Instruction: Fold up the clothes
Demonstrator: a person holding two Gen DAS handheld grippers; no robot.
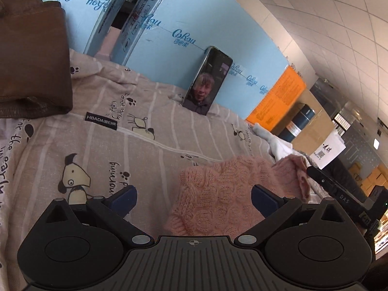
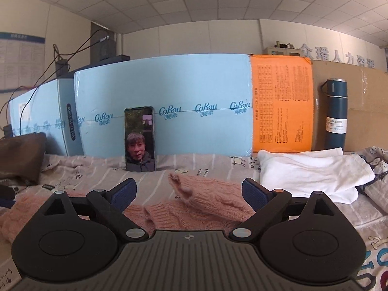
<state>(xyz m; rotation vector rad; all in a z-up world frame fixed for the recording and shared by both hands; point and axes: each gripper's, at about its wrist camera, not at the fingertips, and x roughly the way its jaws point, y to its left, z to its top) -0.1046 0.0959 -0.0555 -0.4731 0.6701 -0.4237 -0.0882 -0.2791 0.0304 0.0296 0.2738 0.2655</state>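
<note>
A pink cable-knit sweater [image 1: 218, 194] lies on the printed bed sheet [image 1: 97, 140]. In the left wrist view my left gripper [image 1: 194, 197] is open, its fingers spread over the sweater's near edge, touching nothing. In the right wrist view the sweater [image 2: 201, 201] lies across the frame with a sleeve cuff [image 2: 179, 181] raised. My right gripper [image 2: 189, 192] is open and empty just above the sweater. The right gripper's black body [image 1: 339, 194] shows at the right in the left wrist view.
A folded brown garment [image 1: 31, 55] lies at the far left. A folded white garment [image 2: 310, 172] lies at the right. A phone [image 2: 140, 138] leans on blue boxes [image 2: 181, 92] at the back. An orange box [image 2: 281, 106] and a dark blue bottle [image 2: 335, 114] stand behind.
</note>
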